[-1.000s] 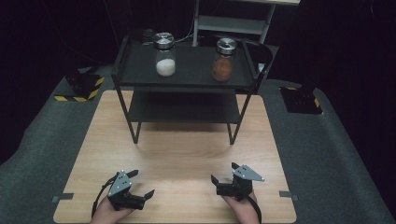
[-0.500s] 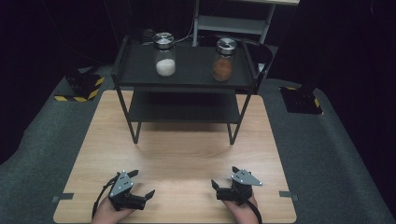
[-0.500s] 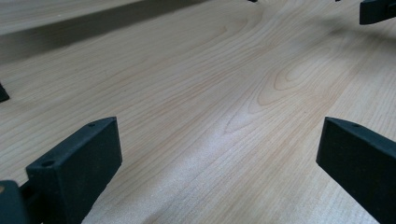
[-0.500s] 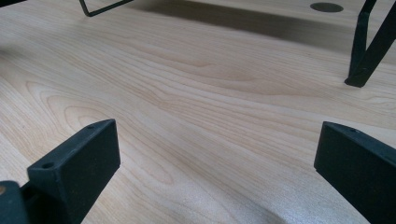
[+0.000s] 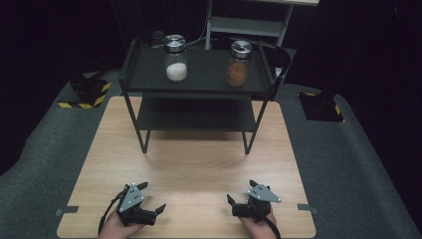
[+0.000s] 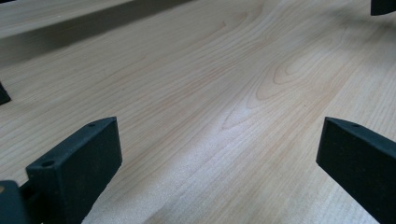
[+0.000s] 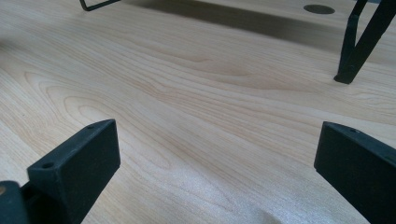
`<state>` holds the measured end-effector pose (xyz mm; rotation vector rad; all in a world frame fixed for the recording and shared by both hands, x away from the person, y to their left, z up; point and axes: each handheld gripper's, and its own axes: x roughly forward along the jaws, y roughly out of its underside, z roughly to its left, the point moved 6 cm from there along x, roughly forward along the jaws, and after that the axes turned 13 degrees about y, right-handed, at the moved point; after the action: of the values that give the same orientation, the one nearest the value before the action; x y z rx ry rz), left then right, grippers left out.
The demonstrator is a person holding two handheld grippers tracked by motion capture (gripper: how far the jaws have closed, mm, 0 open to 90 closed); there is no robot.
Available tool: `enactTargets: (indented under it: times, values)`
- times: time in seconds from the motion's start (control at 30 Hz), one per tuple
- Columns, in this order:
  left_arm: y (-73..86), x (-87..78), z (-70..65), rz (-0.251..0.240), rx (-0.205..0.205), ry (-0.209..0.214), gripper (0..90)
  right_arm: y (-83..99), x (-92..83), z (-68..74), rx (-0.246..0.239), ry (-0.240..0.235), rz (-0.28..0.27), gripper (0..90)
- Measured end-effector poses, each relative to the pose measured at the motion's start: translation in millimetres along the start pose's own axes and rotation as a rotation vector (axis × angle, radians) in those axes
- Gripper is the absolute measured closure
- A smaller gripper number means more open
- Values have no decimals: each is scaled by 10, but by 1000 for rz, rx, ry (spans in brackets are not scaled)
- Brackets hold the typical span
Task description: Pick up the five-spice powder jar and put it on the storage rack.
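Left tool (image 5: pixel 149 201) and right tool (image 5: pixel 243 196) both jaws apart, empty, near tabletop (image 5: pixel 199 169) front edge, black two-tier rack (image 5: pixel 199 82) at rear edge, white-filled jar (image 5: pixel 175 59) and brown-filled jar (image 5: pixel 239 63) on top shelf.

Black shelf rack (image 5: pixel 199 85) holds two jars, contents perhaps powders

Light falls from above onto the wooden table (image 5: pixel 189 164), bright against black surroundings. The black shelf rack (image 5: pixel 196 94) casts a soft shadow on the wood beyond both grippers. In the two gripper views the grain between the jaws is sharp, the far wood softer, with a pale sheen just ahead of the jaws.
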<state>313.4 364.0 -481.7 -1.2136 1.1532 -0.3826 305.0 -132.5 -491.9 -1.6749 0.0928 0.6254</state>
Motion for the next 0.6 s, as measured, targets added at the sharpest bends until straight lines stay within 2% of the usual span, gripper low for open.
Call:
enactTargets:
  times: [0.2, 0.6]
  values:
    - [1, -7, -9, 8, 10, 2, 4, -20, 16, 30, -22, 3, 7, 0]
    - [-15, 1, 13, 23, 9, 19, 6, -1, 6, 12, -17, -7, -8, 0]
